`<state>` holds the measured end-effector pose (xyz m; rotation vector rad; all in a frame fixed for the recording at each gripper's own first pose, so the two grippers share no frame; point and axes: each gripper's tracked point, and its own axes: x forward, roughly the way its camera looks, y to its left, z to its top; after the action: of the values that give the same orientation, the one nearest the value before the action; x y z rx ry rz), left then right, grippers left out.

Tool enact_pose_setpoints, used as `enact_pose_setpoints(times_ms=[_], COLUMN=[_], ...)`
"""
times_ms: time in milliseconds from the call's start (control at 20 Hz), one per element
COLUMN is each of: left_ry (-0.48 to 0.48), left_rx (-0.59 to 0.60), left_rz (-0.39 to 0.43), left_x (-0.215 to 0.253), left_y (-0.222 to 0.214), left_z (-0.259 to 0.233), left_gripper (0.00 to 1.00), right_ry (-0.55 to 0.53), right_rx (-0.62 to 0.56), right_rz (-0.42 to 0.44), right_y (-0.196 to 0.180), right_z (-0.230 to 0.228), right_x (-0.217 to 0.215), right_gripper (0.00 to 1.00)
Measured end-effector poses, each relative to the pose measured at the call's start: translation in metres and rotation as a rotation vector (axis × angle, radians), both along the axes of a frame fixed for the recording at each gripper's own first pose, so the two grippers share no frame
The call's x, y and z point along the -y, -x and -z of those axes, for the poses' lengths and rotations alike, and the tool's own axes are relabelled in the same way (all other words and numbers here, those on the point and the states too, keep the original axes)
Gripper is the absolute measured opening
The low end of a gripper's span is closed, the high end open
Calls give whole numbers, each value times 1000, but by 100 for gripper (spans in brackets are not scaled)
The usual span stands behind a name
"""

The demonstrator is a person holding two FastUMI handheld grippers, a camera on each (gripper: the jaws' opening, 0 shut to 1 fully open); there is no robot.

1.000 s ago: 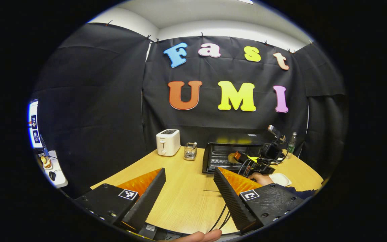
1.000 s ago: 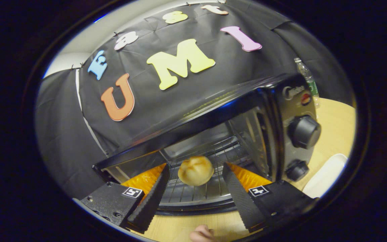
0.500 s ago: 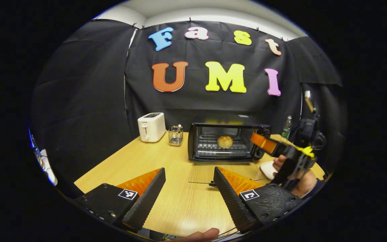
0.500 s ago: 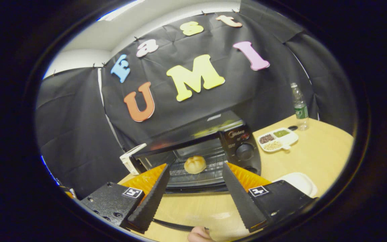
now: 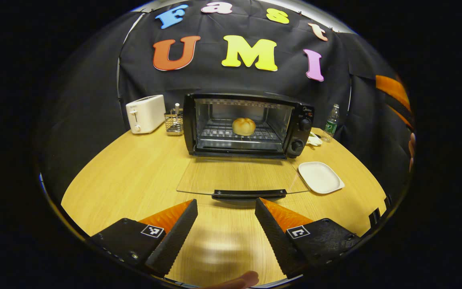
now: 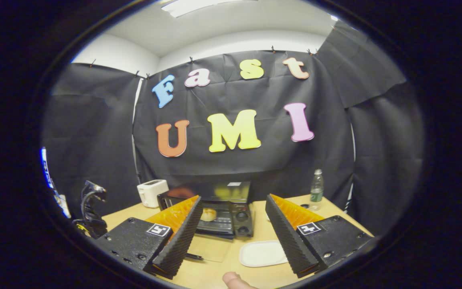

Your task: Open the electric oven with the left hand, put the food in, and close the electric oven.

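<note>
Between left fingers: left gripper [image 5: 225, 224] spread wide, gripping nothing; door handle [image 5: 249, 194] just ahead at 12 o'clock.
Right gripper [image 6: 233, 228]: fingers apart, nothing held.
Oven [image 5: 247, 124]: one, black, glass door [image 5: 241, 176] lying flat.
Bun [image 5: 243, 126]: one, round, golden, on rack at 12 o'clock.
Plate [image 5: 321, 177]: one, white, 2 o'clock.

Black oven [image 5: 248, 124], golden bun [image 5: 243, 126]

Light: ceiling lamp [image 6: 211, 5], bright overhead
Glare: pale sheen on table [image 5: 215, 249]
Edges: fisheye bend, dim rim
Focus: mostly sharp
</note>
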<state>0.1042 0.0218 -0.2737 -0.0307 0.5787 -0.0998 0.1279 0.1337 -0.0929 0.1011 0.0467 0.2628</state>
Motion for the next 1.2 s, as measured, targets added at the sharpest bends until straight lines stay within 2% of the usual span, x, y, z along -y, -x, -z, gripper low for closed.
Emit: enact_pose_setpoints(times_ms=[150,400,600,750,800,950,1200], left_ry=[7,8,-9,-14,-30,-61,-32], left_rx=[-50,-126,-170,-215,-192,-210,-225], left_rz=[20,47,40,20,17,11,-3], left_x=[18,37,38,38,37,37,39], left_y=[-5,-14,-22,-25,-30,-32,-34], left_z=[20,49,63,75,73,74,71], left_gripper=[95,95,95,95,95,95,96], right_ry=[-8,42,29,14,9,-2,-11], right_rx=[-11,-14,16,39,39,18,-9], right_rz=[60,93,102,138,146,130,154], right_y=[22,64,89,97,99,105,104], right_z=[-19,-40,-51,-52,-49,-39,-28], right_x=[35,77,95,112,115,115,131], right_gripper=[95,95,95,95,95,96,96])
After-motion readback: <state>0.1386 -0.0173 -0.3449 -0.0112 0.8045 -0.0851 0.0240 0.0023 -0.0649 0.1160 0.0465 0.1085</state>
